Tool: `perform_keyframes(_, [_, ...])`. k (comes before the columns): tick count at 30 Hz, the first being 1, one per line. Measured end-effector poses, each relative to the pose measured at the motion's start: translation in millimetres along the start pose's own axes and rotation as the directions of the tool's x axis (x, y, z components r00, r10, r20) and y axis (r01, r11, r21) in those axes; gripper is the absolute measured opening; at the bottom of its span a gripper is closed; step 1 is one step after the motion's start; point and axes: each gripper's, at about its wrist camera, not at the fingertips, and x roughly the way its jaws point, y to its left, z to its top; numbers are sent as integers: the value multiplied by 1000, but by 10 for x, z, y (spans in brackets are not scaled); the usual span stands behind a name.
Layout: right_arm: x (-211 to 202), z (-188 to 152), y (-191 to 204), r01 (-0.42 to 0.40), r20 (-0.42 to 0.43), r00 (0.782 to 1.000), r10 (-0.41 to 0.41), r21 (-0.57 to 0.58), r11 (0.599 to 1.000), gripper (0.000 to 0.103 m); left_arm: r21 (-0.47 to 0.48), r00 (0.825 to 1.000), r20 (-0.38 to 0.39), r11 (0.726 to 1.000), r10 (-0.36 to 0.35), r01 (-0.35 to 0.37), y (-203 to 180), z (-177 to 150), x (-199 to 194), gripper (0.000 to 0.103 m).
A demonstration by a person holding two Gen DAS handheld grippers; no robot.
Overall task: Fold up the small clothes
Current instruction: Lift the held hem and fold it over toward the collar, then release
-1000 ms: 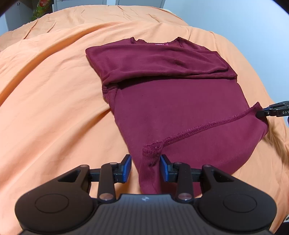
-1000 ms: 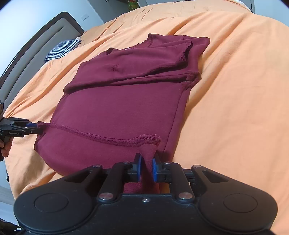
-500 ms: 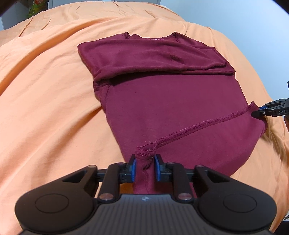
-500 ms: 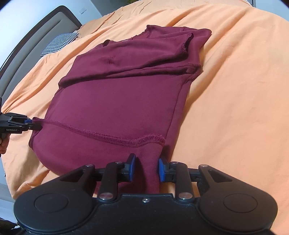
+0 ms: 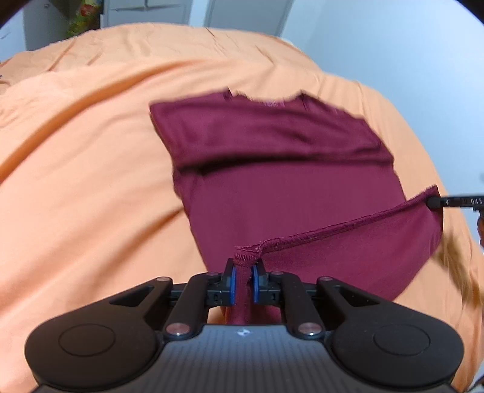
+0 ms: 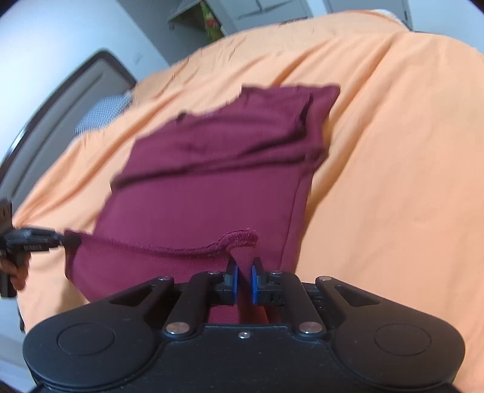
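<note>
A maroon shirt [image 5: 287, 196] lies on the orange bed cover, sleeves folded across its top. My left gripper [image 5: 243, 269] has its jaws closing, and the blue pads pinch the near left corner of the bottom hem. In the right wrist view the shirt [image 6: 211, 196] shows the same way. There my right gripper [image 6: 244, 267] has its jaws closing on the fabric under the other hem corner. The hem runs taut between the two grippers, raised a little off the cover. Each gripper also shows at the edge of the other's view: right gripper [image 5: 435, 202], left gripper [image 6: 65, 240].
The orange bed cover [image 5: 90, 181] spreads wide around the shirt on all sides. A dark headboard [image 6: 60, 105] and a checked pillow [image 6: 103, 112] are at the far left. Grey cupboards [image 5: 242, 12] stand beyond the bed. A hand [image 6: 15, 272] holds the left gripper.
The left jaws went from wide apart to pinched on the hem corner. The right jaws widened briefly, then closed on the fabric. The hem has lifted and the shirt's lower part is raised.
</note>
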Motion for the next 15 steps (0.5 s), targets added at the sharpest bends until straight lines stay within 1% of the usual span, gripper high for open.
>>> perform_keyframes(4, [-29,220,-74,-34,76,997,30,51,998,8,-50,997,71,998,37,-34,90,279,42,11])
perform_keyframes(8, [165,496,-136,-42,112,993,36,51,998,8,-41,991,103,996,89,-85,162,566,284,11])
perform_keyframes(10, [310,604,-176,-23,113,993,17,58,998,8,-47,992,87,995,96,-92,215,615,461,11])
perform_keyframes(12, [491,642,-210,10,80,997,-15,65,998,8,-38,994,54,995,96,-94,232,588,639,10])
perform_keyframes(13, [572,636,-217,32,63,997,-36,62,998,11,-27,995,40,995,94,-93,228,554,709,10])
perform_keyframes(14, [636,612,-218,49,48,997,-52,59,997,16,-12,996,32,997,80,-80,222,525,747,10])
perform_keyframes(15, [687,598,-216,62,36,997,-64,56,997,19,6,997,31,998,65,-65,215,496,763,12])
